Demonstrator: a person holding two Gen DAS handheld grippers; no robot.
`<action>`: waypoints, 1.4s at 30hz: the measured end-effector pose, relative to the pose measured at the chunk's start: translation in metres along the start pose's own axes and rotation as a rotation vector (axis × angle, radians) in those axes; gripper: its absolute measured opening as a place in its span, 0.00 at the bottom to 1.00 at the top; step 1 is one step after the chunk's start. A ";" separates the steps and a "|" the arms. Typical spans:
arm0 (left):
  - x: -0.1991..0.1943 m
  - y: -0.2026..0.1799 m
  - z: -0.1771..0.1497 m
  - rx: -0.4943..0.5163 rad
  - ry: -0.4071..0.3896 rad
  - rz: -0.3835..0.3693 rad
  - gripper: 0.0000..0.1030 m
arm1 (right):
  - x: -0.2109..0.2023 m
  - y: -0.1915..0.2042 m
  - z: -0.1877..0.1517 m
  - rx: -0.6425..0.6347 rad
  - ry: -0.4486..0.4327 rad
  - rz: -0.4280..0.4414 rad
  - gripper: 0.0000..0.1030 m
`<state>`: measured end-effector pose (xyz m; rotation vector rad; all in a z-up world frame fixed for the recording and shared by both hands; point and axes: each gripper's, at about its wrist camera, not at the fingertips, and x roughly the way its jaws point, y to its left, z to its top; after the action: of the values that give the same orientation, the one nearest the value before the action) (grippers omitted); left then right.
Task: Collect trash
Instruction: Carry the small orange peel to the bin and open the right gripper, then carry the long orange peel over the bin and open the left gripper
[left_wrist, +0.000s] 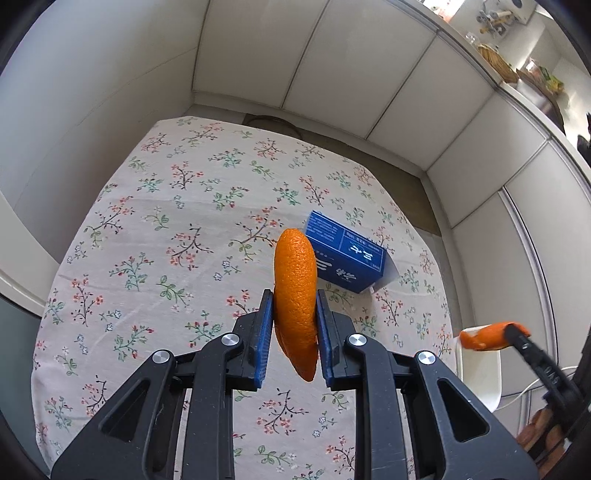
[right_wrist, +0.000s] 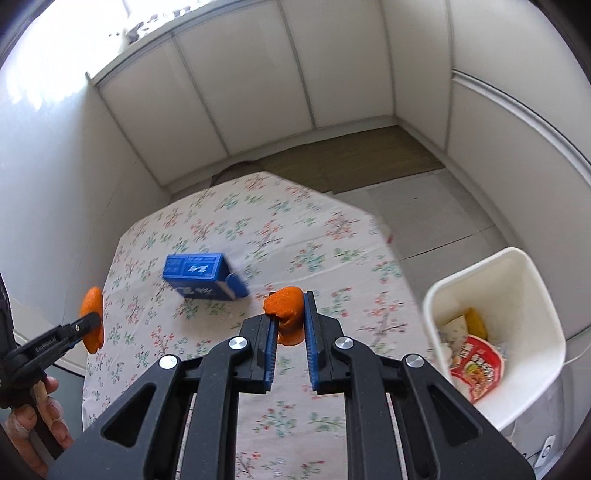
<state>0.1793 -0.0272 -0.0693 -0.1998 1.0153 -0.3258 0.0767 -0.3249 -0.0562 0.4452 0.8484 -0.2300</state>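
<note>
My left gripper (left_wrist: 294, 302) is shut on a long piece of orange peel (left_wrist: 295, 295) and holds it above the floral tablecloth (left_wrist: 166, 221). My right gripper (right_wrist: 290, 314) is shut on a smaller piece of orange peel (right_wrist: 285, 304), also above the table. A blue carton (left_wrist: 345, 254) lies on its side on the cloth; it also shows in the right wrist view (right_wrist: 203, 277). The white trash bin (right_wrist: 535, 288) stands to the right of the table and holds a red wrapper (right_wrist: 476, 365) and other scraps.
White cabinet doors (left_wrist: 332, 66) surround the table on the far and right sides. A counter with kitchen items (left_wrist: 517, 66) runs at the upper right. Bare floor (right_wrist: 424, 206) lies beyond the table's far right edge. The left gripper with its peel (right_wrist: 92, 317) shows at the left of the right wrist view.
</note>
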 end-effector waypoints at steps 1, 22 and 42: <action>0.001 -0.003 -0.001 0.007 0.003 0.003 0.21 | -0.004 -0.008 0.001 0.010 -0.007 -0.008 0.13; 0.023 -0.063 -0.023 0.131 0.025 0.033 0.21 | -0.045 -0.173 -0.009 0.228 -0.056 -0.249 0.17; 0.003 -0.228 -0.080 0.425 -0.047 -0.157 0.21 | -0.115 -0.250 -0.031 0.262 -0.209 -0.474 0.70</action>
<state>0.0728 -0.2422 -0.0418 0.0982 0.8635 -0.6680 -0.1100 -0.5293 -0.0580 0.4497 0.7105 -0.8189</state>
